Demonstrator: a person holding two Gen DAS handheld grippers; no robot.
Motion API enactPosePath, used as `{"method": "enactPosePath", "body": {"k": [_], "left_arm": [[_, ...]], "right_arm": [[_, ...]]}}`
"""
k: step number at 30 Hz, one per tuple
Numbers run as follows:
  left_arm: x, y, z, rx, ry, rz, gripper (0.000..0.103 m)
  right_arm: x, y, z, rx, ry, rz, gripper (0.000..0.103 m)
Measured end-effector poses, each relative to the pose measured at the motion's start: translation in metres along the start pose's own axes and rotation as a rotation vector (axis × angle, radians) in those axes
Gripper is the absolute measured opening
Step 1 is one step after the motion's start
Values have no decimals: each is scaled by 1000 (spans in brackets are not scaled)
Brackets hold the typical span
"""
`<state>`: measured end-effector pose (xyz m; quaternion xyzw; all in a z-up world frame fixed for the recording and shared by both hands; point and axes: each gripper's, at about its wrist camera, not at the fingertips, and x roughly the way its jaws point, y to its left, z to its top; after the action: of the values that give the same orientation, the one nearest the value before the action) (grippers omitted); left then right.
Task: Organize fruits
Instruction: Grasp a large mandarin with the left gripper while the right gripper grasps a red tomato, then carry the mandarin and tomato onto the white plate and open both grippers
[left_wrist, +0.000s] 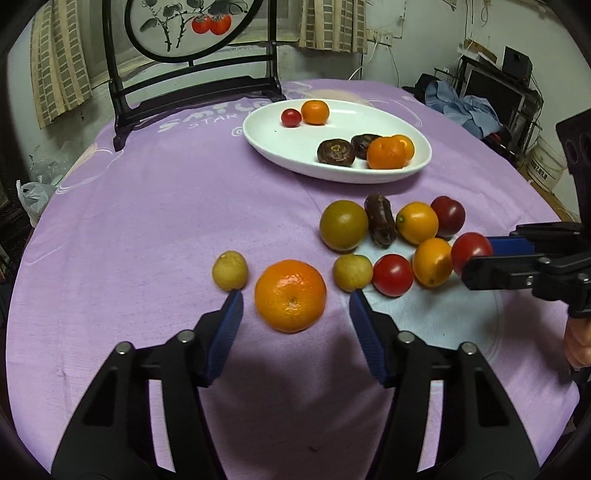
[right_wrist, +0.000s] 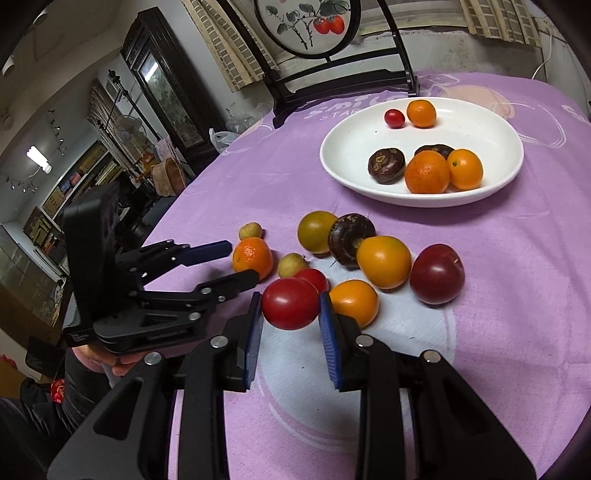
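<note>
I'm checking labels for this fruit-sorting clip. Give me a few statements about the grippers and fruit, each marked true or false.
1. The right gripper has a red tomato between its fingers. True.
2. The left gripper is shut on the mandarin. False: it is open, its fingers either side of the mandarin.
3. The white plate holds six pieces of fruit. True.
4. The plate is empty of tomatoes. False: a small red tomato lies in it.

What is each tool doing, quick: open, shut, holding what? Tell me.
Left tool: open, fingers either side of the orange, not gripping.
Right tool: shut on the red tomato.
</note>
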<state>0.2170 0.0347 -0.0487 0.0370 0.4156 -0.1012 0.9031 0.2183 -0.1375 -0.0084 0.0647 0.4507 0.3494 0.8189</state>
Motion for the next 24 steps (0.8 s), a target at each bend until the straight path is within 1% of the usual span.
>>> {"method": "enactPosePath", "body": {"k": [5,9,15,20,24], "left_arm": [[3,3,0,-25,0,-15,56],[10,4,1,-34,18,-8,50],[17,6,0,-52,39,-13,45],[16,6,0,-52,35,-17,45],[5,10,3,-86,-4,-42,44]], "right_arm": [[-2,1,0,-5,-6,-5,31],[-3,1,0,0,-12,0,31],[-6,2,0,-4,-29,-10,31],[-9,-2,2,6,-50,-21,31],[-8,-5,2,7,-57,-39,31]]}}
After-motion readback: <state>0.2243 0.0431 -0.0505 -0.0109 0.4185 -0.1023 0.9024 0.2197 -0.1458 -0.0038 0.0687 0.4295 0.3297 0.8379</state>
